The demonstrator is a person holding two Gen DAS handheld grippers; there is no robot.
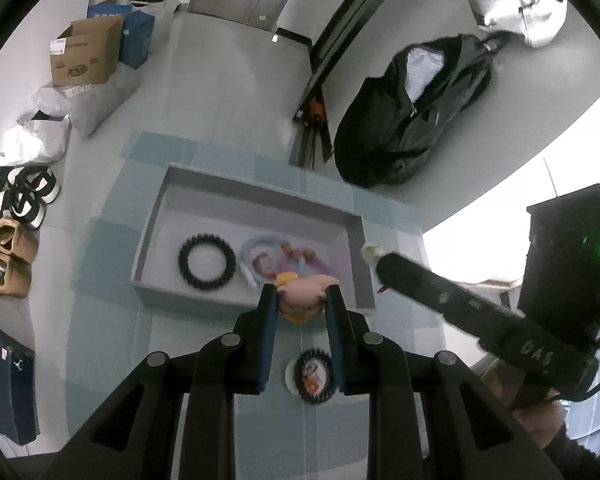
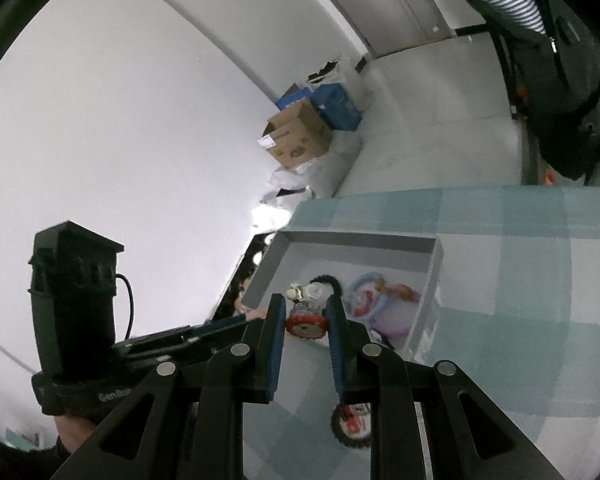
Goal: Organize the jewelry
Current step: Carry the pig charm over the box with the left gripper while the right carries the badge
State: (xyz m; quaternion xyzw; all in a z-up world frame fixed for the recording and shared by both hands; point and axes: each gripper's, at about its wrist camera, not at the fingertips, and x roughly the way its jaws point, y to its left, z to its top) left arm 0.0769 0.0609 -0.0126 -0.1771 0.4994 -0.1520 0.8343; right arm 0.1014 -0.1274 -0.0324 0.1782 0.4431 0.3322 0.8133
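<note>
Two grips above the gray tray [image 1: 156,216] — left gripper [image 1: 301,294] fingers clenched on a pink pig charm [image 1: 302,290], right gripper [image 2: 306,312] pinching a red-rimmed charm [image 2: 305,322] — only "DAS" legible.

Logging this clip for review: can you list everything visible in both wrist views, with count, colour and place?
Tray: one, grey, on the blue checked cloth.
Black bracelet: one, lying in the tray.
Pastel bracelets: several, pink, blue and lilac, in the tray.
Pig charm: one, pink and yellow, between the left jaws.
Red-rimmed piece: one, between the right jaws.
Round picture charm: one, black-rimmed, on the cloth.
Cardboard box: one, brown, on the floor.
Blue boxes: by the cardboard box.
Black bag: one, on the floor.
Shoes: several, floor's left edge.
Left gripper: black, shut on the pig charm.
Right gripper: black, shut on the red-rimmed piece.
</note>
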